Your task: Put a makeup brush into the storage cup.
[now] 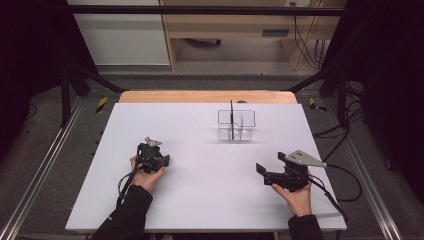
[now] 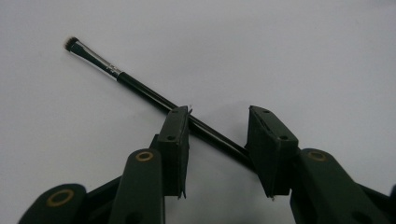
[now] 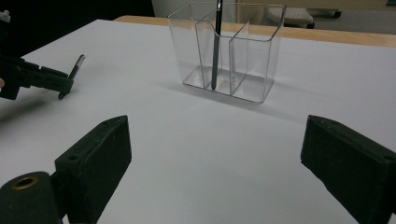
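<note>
A slim black makeup brush [image 2: 140, 88] with a silver ferrule and dark bristles lies slantwise on the white table [image 1: 200, 195]. My left gripper [image 2: 219, 121] hovers low over its handle end. The handle passes under the left pad and runs behind the right pad, and the jaws stand apart without squeezing it. In the high view my left gripper [image 1: 162, 160] sits at the table's left. My right gripper [image 1: 270, 162] rests open at the right with nothing between its jaws [image 3: 217, 130]. A clear divided organizer [image 1: 236, 125] stands behind, with a dark stick-like tool [image 3: 215, 46] upright in it.
The right gripper view looks across bare table at the organizer [image 3: 252, 60], with my left gripper [image 3: 60, 84] and the brush tip [image 3: 78, 63] at far left. A wooden strip [image 1: 207, 96] borders the table's far edge. Black frame posts and cables flank both sides.
</note>
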{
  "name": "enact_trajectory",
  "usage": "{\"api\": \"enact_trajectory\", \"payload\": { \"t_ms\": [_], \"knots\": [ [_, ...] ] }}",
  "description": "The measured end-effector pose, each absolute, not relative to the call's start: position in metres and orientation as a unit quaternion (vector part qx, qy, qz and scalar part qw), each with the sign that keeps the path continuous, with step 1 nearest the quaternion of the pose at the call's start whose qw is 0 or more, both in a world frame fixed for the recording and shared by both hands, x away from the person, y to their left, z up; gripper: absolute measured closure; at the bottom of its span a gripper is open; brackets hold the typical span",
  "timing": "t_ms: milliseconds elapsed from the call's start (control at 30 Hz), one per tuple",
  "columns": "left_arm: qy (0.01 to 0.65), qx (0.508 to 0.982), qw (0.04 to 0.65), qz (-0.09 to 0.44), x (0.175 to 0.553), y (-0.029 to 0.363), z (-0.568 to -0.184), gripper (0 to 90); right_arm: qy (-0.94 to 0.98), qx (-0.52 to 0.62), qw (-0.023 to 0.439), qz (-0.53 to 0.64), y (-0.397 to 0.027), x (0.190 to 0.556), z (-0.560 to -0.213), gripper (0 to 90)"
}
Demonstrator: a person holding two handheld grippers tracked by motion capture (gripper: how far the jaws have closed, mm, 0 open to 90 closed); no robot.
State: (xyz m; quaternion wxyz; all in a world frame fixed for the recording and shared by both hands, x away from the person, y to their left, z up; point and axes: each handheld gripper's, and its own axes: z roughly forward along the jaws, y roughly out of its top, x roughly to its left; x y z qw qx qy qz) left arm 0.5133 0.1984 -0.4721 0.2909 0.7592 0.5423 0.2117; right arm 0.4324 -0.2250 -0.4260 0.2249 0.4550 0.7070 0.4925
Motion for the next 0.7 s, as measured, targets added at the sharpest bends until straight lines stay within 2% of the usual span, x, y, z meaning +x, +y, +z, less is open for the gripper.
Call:
{"api": "enact_trajectory", "payload": {
  "t_ms": [700],
  "knots": [
    [0.53,0.771,0.294,0.197,0.502,0.212,-0.47,71.9,0.707,0.457,0.223,0.492,-0.225,0.433,-0.426,9.2]
  ]
}}
